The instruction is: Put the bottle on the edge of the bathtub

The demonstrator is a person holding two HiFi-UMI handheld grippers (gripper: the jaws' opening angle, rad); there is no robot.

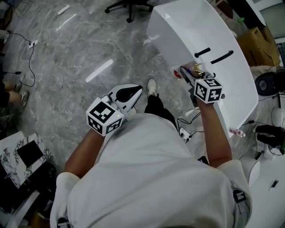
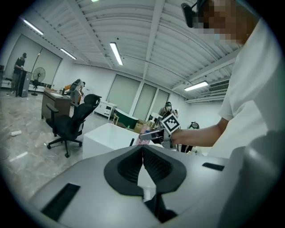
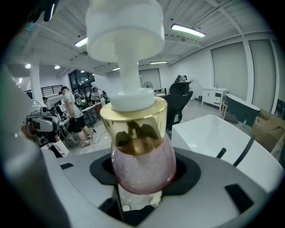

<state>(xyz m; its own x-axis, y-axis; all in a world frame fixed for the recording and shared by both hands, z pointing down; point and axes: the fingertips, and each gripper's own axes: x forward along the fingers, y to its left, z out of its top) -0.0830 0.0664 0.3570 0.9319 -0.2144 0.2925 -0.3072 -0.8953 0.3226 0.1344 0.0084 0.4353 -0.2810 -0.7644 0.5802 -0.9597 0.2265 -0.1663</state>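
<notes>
One bottle (image 3: 141, 162), one white bathtub (image 1: 191, 26) carrying two black bars (image 1: 221, 57), two tongs. The right tongs (image 1: 190, 76) clamp the bottle's pink glitter body. In the right gripper view its long axis runs toward 12 o'clock, white pump cap uppermost above a gold collar. In the head view it sits at 1 o'clock (against the bathtub's white surface). The left tongs (image 2: 142, 150), at 9 o'clock of the right, are pressed together and empty.

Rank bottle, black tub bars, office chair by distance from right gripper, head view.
1. Bottle: in the right gripper jaws.
2. Black bars: just ahead, on the bathtub.
3. Office chair: farthest, on the floor beyond.
</notes>
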